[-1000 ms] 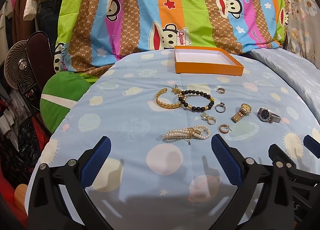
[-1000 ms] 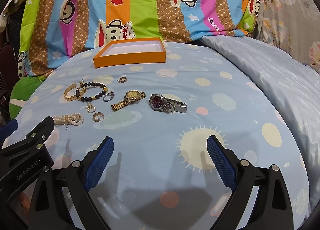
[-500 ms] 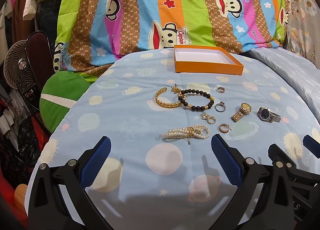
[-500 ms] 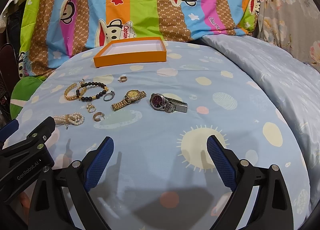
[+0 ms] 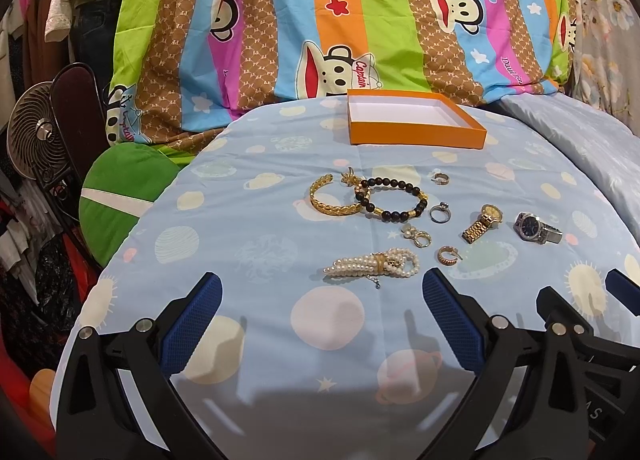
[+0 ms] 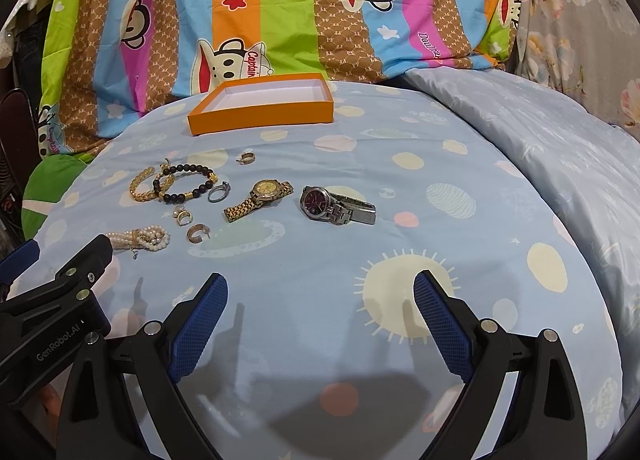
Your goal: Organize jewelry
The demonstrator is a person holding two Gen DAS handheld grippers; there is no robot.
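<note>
Jewelry lies spread on the pale blue bedsheet (image 5: 248,220) in front of the orange box (image 5: 416,134), our landmark. In the right wrist view we lose the near end of the pearl bracelet (image 6: 148,238) behind the black frame of the left gripper, and the small rings are too tiny for us to read any detail. Our left gripper (image 5: 322,300) hangs with its blue pads wide apart, holding nothing and touching nothing, well short of the box on the near side. Our right gripper (image 6: 320,300) is spread just as wide, also empty, over the sun print on the sheet.

Nearest the box sits a small ring (image 5: 441,179). Further from the box we see the gold bangle (image 5: 332,200) overlapping the black bead bracelet (image 5: 394,198), with a silver ring (image 5: 440,213) just beside the beads. Beyond these, away from the box, lie a pearl earring (image 5: 416,235) and a gold hoop earring (image 5: 447,255). The gold watch (image 5: 482,222) and the silver watch (image 5: 536,228) lie apart from each other. The box stands open with a white inside.

Only the left wrist view shows us the small fan (image 5: 34,140), hanging clothes (image 5: 60,4) and a green cushion (image 5: 120,196) fully; only the right wrist view shows the grey floral cloth (image 6: 580,20) broadly.
</note>
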